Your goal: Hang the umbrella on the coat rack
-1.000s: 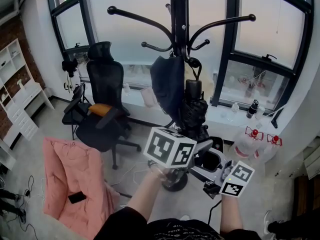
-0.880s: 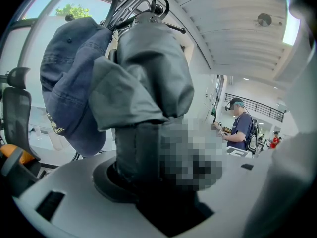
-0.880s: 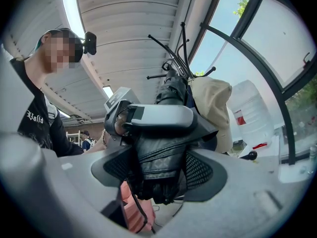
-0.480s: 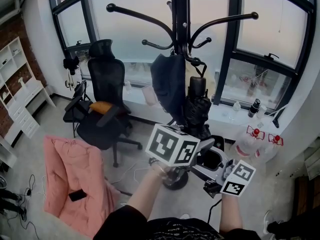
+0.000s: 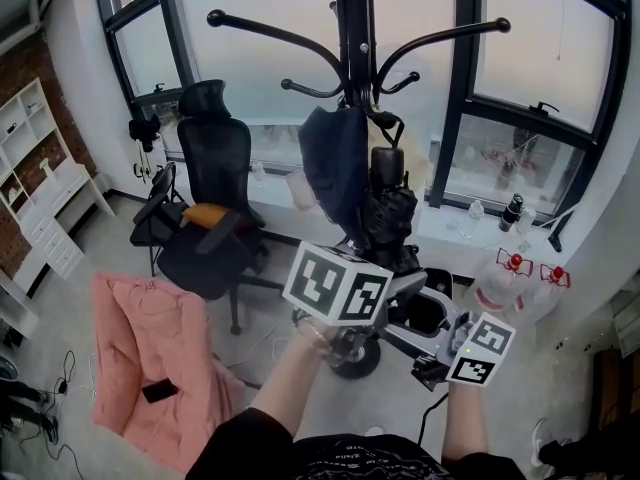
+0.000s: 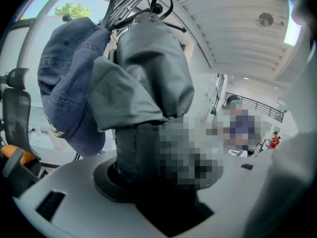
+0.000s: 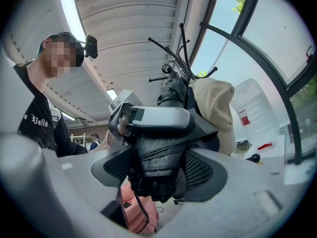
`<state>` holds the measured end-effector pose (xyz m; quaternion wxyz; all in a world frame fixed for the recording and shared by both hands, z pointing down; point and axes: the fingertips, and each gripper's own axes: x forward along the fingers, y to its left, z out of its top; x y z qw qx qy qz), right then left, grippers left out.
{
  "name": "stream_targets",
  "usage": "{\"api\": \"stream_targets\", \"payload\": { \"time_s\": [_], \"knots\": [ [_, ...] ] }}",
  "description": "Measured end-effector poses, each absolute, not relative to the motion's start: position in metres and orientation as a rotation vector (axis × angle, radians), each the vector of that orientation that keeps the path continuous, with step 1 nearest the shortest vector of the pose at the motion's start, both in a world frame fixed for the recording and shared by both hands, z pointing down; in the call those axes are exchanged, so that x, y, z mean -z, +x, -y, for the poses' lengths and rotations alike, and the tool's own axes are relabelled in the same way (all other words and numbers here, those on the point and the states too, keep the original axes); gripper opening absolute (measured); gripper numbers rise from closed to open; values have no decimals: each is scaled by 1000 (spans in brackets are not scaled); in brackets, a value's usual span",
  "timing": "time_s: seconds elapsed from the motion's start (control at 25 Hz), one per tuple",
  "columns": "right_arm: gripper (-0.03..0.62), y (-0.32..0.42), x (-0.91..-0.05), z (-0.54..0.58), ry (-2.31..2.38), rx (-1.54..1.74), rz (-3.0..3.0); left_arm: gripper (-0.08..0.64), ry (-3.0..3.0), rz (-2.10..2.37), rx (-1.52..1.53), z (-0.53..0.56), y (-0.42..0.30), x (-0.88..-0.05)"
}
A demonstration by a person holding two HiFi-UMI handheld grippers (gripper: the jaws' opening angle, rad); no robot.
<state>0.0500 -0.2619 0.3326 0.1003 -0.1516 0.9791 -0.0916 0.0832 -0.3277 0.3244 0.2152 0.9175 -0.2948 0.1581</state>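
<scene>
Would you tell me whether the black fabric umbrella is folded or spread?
Folded: the black fabric umbrella forms a narrow bundled column at the black coat rack.

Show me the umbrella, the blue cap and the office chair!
umbrella (image 5: 390, 213), head view, folded black canopy.
blue cap (image 6: 64, 71), left gripper view, its crown.
office chair (image 5: 215, 163), head view, its backrest.

Left arm (image 5: 285, 383) and right arm (image 5: 463, 423) reach forward, close together; left gripper (image 6: 166, 185) and right gripper (image 7: 161, 170) both clamp the folded umbrella (image 5: 388, 218).

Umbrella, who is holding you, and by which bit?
Both grippers. The left gripper clamps the umbrella around its folded middle, and the right gripper pinches its bottom end.
</scene>
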Motion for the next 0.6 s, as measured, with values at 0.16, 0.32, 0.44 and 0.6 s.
{"api": "stream_targets", "payload": {
  "time_s": [0.16, 0.32, 0.44, 0.6],
  "knots": [
    [307, 68, -331, 257, -483, 177, -2942, 272, 2552, 811, -436, 326, 87, -325],
    [307, 104, -311, 252, -614, -26, -2961, 272, 2569, 869, -451, 329, 82, -320],
    [290, 138, -262, 251, -661, -146, -2784, 272, 2566, 895, -453, 331, 75, -319],
    [179, 136, -193, 263, -642, -350, -2661, 272, 2553, 907, -467, 335, 71, -322]
  ]
}}
